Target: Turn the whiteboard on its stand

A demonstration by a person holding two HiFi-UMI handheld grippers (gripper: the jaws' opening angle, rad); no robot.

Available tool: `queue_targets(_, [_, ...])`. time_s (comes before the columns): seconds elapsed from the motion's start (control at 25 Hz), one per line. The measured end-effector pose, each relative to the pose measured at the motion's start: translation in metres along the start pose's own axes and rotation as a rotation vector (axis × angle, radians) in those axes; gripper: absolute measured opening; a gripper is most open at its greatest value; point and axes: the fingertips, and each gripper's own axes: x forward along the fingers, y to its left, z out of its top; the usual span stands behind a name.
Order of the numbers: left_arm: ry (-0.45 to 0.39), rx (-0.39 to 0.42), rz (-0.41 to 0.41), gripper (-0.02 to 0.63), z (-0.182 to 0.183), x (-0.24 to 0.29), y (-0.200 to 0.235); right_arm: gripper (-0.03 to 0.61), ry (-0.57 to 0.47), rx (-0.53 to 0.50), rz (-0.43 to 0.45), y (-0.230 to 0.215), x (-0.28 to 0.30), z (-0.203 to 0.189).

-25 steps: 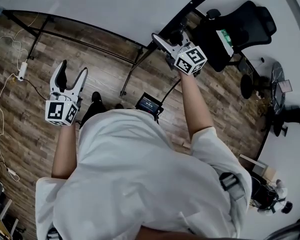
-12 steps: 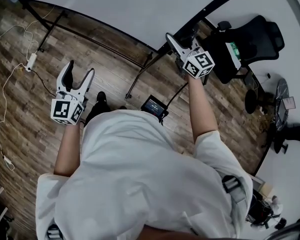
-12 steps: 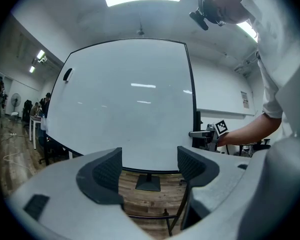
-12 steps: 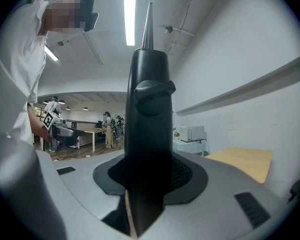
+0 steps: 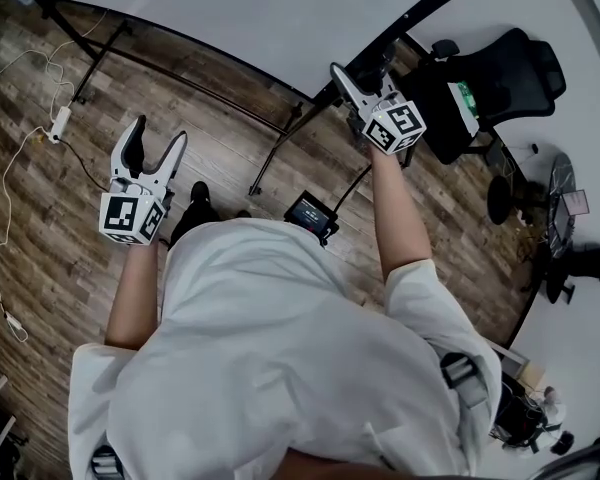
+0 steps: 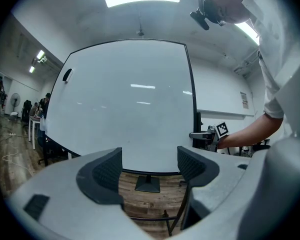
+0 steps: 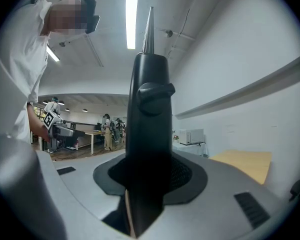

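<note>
Right claw (image 5: 348,80), at 1 o'clock from you: jaws have just been closing on the whiteboard's (image 5: 260,18) black side edge (image 7: 147,109), which fills the gap between the pads. It looks clenched on it, though the contact itself sits in shadow.

Left claw (image 5: 153,140), at 10 o'clock: released, jaws apart, nothing between them, facing the board's white face.

The whiteboard spans your 12 o'clock on its stand (image 5: 265,163), feet on the wood floor (image 5: 40,228).

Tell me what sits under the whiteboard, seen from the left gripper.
Under the whiteboard there is wooden floor and one black foot of its stand. The open left gripper covers the floor to both sides, so any other feet are hidden.
</note>
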Motion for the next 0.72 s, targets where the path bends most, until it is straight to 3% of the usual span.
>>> queue_targets(0.72, [-0.001, -0.024, -0.054, 0.331, -0.003, 0.013, -0.025, 0.153, 0.039, 0.005, -0.008, -0.016, -0.032, -0.004])
